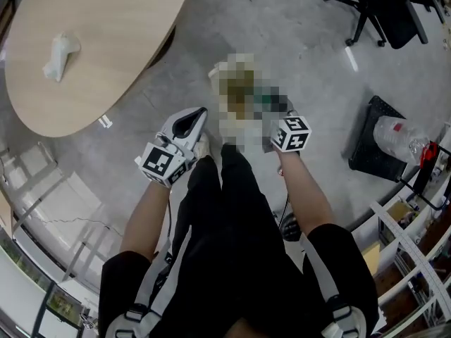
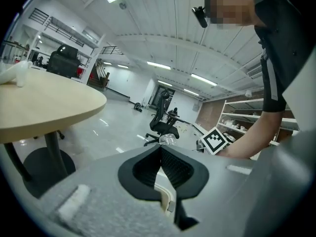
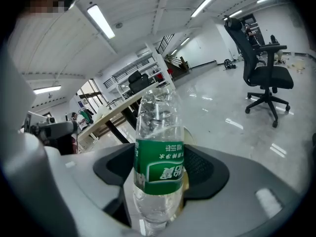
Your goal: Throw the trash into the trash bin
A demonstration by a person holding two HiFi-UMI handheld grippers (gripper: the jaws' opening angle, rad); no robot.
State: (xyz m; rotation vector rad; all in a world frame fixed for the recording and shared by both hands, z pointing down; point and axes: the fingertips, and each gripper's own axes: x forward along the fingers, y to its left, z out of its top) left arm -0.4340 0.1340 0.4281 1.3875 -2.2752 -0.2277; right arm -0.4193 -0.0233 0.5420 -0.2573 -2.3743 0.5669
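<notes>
My right gripper (image 3: 159,174) is shut on a clear plastic bottle (image 3: 159,147) with a green label, which stands upright between the pads. In the head view only its marker cube (image 1: 291,134) shows, as a mosaic patch hides the jaws and the bottle. My left gripper (image 1: 199,117) is shut with nothing in it, its pads (image 2: 168,164) pressed together. A black trash bin (image 1: 370,136) stands on the floor to the right, with another clear bottle (image 1: 400,136) lying in it. A crumpled white paper (image 1: 60,55) lies on the round wooden table (image 1: 120,41) at the upper left.
An office chair (image 1: 384,5) stands at the upper right on the grey floor. Metal shelving (image 1: 416,238) runs along the right edge. The person's legs fill the lower middle. The left gripper view shows the table (image 2: 44,107), its paper (image 2: 12,73) and the chair (image 2: 162,118).
</notes>
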